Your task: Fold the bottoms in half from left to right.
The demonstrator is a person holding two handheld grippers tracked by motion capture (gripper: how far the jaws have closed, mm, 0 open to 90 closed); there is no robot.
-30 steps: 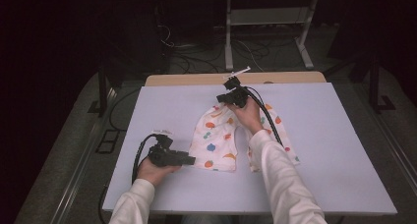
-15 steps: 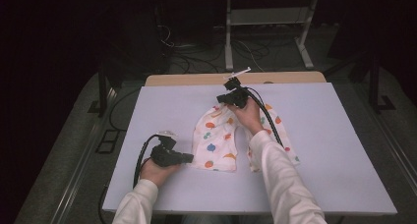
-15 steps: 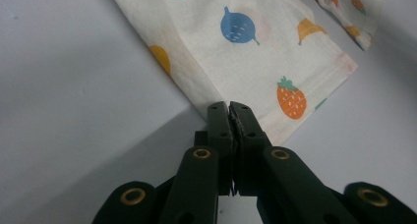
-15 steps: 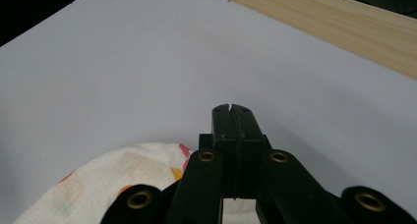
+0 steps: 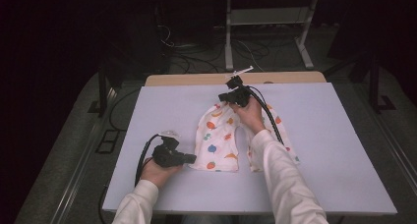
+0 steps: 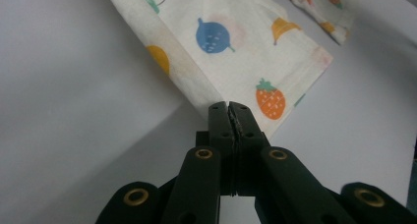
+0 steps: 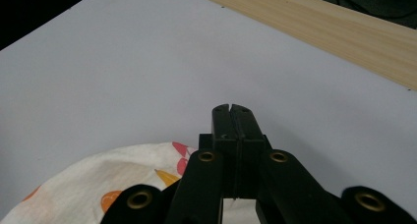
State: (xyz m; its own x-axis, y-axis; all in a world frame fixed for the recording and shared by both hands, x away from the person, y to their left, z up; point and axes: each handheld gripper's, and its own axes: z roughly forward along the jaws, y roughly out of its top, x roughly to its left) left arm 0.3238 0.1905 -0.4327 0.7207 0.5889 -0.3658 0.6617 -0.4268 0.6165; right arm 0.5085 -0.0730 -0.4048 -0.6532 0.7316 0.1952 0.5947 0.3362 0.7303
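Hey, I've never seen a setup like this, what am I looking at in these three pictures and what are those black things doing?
There is no robot here: a person at a table holds a black hand tool with two jaws, a gripper, in each hand. The high view looks down from above the person. The other two pictures come from small cameras riding on the grippers, looking along their jaws.

On the pale table top lies a white cloth printed with fruit, perhaps a small garment. The left gripper has its jaws shut on the cloth's near corner. The right gripper is at the cloth's far end with its jaws closed; whether cloth is pinched there, the pictures do not settle. A wooden strip runs along the table's far edge.
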